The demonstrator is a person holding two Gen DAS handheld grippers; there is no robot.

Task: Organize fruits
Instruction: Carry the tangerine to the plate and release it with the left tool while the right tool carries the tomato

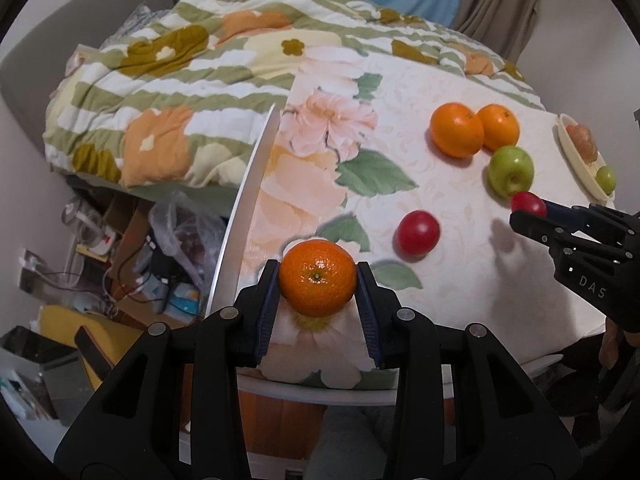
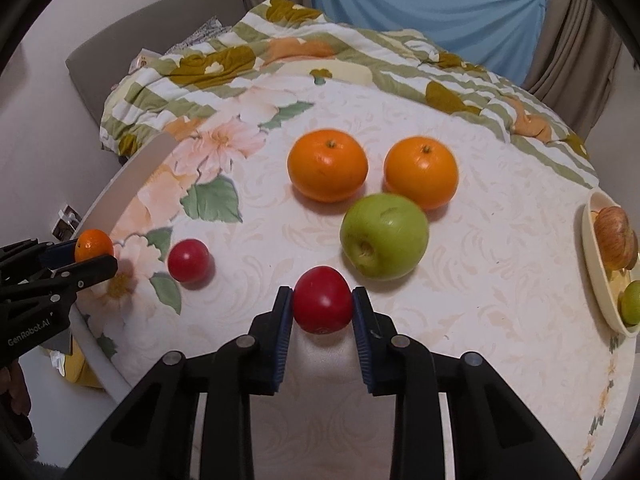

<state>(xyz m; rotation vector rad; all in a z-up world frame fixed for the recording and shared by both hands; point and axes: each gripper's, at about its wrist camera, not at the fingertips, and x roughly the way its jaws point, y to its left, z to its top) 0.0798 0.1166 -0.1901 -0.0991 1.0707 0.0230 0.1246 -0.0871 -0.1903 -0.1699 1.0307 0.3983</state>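
Note:
My left gripper [image 1: 318,280] is shut on a small orange mandarin [image 1: 317,283], held just above the table's near left edge; the mandarin also shows in the right wrist view [image 2: 94,244]. My right gripper [image 2: 322,304] is shut on a small red fruit [image 2: 323,305], which also shows in the left wrist view [image 1: 529,203]. On the flowered table [image 2: 480,264] lie two oranges [image 2: 327,164] [image 2: 421,172], a green apple [image 2: 384,236] and another red fruit [image 2: 188,260]. A cream plate [image 2: 596,276] at the right edge holds a reddish apple [image 2: 614,236] and a small green fruit [image 2: 632,302].
A striped flowered quilt [image 1: 168,92] lies on a bed behind the table. Cluttered bags and cables [image 1: 152,248] sit on the floor left of the table edge. Blue and beige curtains [image 2: 432,8] hang at the back.

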